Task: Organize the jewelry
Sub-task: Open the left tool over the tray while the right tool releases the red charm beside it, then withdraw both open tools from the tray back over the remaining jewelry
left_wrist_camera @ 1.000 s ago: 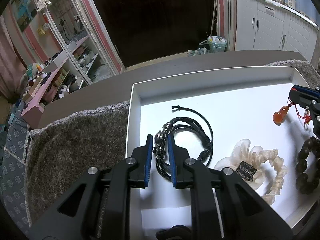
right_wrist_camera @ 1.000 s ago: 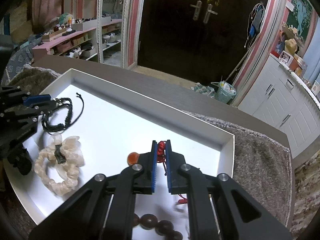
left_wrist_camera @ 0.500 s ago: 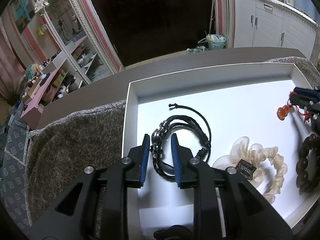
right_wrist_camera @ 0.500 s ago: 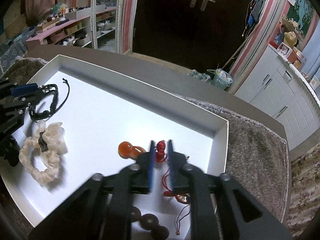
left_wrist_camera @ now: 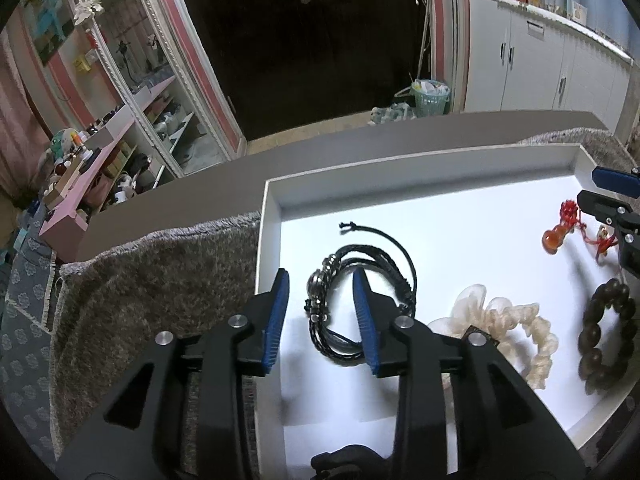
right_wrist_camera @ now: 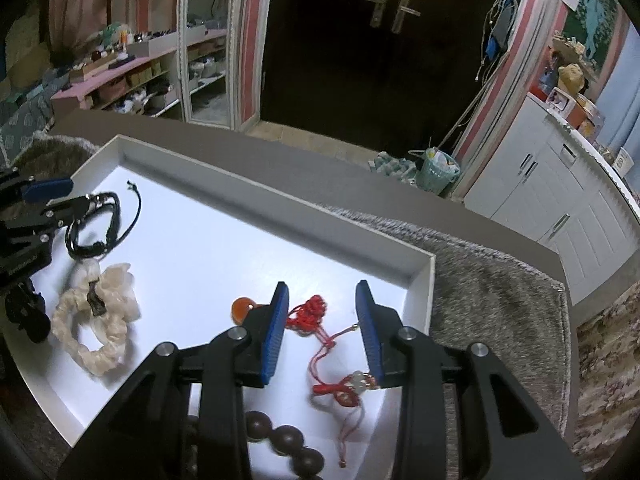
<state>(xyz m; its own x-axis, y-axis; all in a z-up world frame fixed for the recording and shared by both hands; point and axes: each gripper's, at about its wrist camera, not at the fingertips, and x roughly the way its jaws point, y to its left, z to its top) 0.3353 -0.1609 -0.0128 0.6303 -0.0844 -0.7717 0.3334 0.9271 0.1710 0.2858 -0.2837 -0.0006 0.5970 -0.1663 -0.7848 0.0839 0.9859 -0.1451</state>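
A white tray lies on a grey shaggy mat. In the left wrist view my left gripper is open, its jaws on either side of a black braided bracelet that lies in the tray's left part. A cream scrunchie and a dark wooden bead bracelet lie to its right. In the right wrist view my right gripper is open above a red knotted cord charm with an orange gourd bead. The charm lies on the tray floor.
The grey shaggy mat spreads around the tray on a grey tabletop. Beyond are a dark door, pink shelves on the left and white cabinets on the right. The tray's middle is bare white.
Both grippers have opened: the left let go of the black bracelet, the right let go of the red cord charm. Both pieces now lie on the tray.
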